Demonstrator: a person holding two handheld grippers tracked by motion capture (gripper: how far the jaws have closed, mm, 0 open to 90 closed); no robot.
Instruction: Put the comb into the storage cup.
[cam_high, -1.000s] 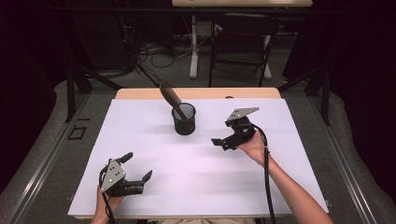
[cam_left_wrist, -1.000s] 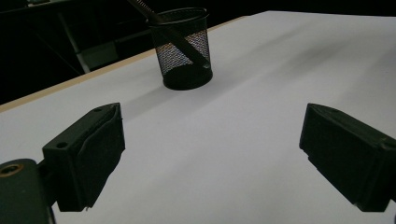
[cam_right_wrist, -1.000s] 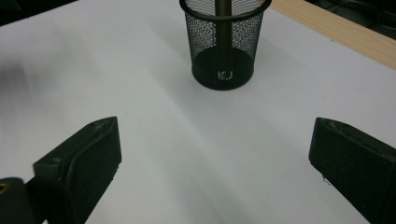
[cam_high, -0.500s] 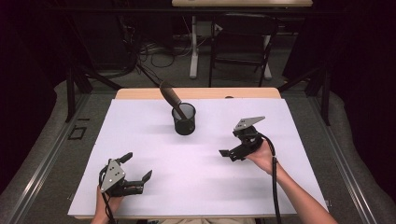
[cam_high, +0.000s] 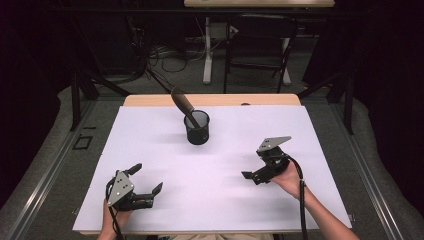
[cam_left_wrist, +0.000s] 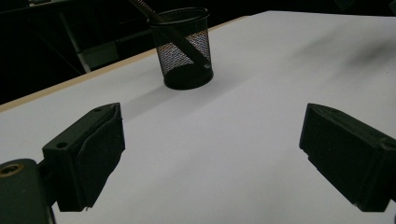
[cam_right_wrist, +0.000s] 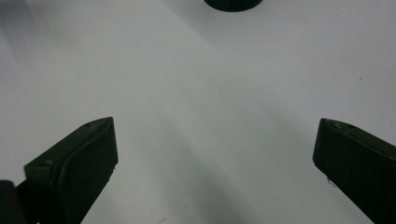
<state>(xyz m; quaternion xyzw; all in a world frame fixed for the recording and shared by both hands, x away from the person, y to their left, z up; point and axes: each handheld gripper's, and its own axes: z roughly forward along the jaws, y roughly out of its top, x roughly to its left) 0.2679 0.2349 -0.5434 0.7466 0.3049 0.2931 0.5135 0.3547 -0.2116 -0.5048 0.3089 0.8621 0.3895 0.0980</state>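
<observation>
A black mesh cup (cam_high: 196, 128) stands at the back middle of the white table cover (cam_high: 150, 145). A dark long-handled tool (cam_high: 181, 103) leans out of it to the back left. My left gripper (cam_high: 148, 178) rests near the front left edge, open wide with nothing between its jaws. In the left gripper view the cup (cam_left_wrist: 184, 46) and tool (cam_left_wrist: 173, 29) lie well ahead of the left gripper (cam_left_wrist: 210, 154). My right gripper (cam_high: 254, 167) hovers at the front right, open and empty. In the right gripper view, the right gripper (cam_right_wrist: 215, 163) faces the cup's base (cam_right_wrist: 232, 3) at the top edge.
A bare wooden strip (cam_high: 225, 100) runs along the table's far edge. Beyond it are a dark chair (cam_high: 257, 47), a white table leg (cam_high: 206, 50) and cables on the floor (cam_high: 165, 55). Each gripper trails a cable toward the person.
My right gripper has drawn back from beside the cup toward the front right of the table. The left gripper, cup and tool have stayed put.
</observation>
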